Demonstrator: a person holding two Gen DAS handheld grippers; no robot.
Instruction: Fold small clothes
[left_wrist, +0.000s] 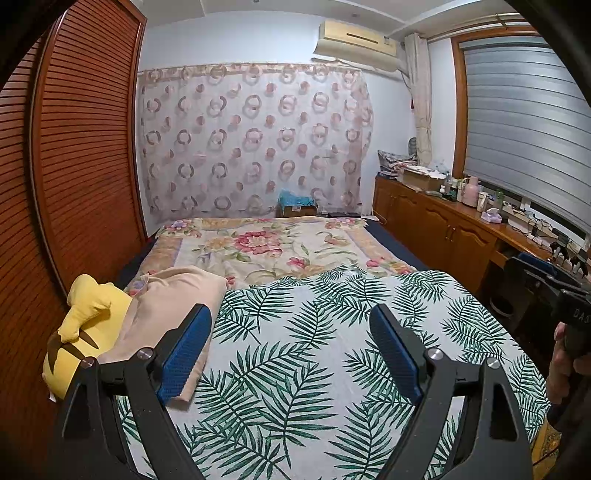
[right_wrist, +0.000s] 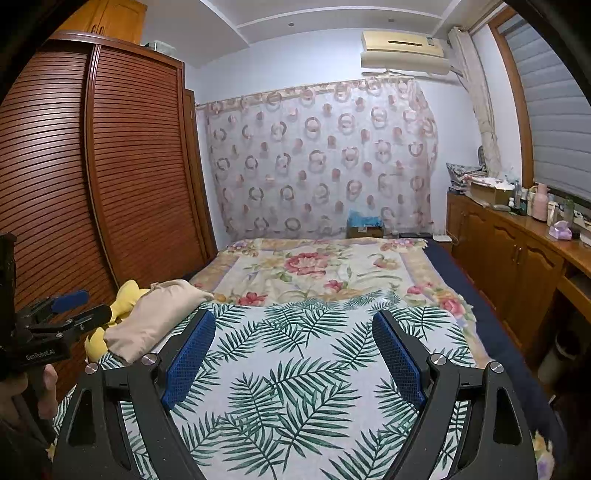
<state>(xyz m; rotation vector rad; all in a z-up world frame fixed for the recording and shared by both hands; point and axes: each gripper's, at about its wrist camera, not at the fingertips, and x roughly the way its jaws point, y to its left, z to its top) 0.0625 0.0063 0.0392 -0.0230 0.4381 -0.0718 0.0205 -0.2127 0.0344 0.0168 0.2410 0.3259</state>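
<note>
**Both hand-held grippers wide open, nothing between the pads**

The left black hand-held gripper (left_wrist: 291, 325) with blue textured pads (left_wrist: 184, 354) points slightly downward, jaws spread and empty. The right hand-held gripper (right_wrist: 293, 328) matches it, alongside. A bare hand (left_wrist: 561, 365) grips the right handle; another hand (right_wrist: 44, 387) grips the left.

Leaf-print cloth (left_wrist: 314, 350) on bed's near end, pillow (left_wrist: 166, 306) at its left, plush toy (left_wrist: 85, 325) beyond, cabinet (left_wrist: 436, 225) right.
</note>
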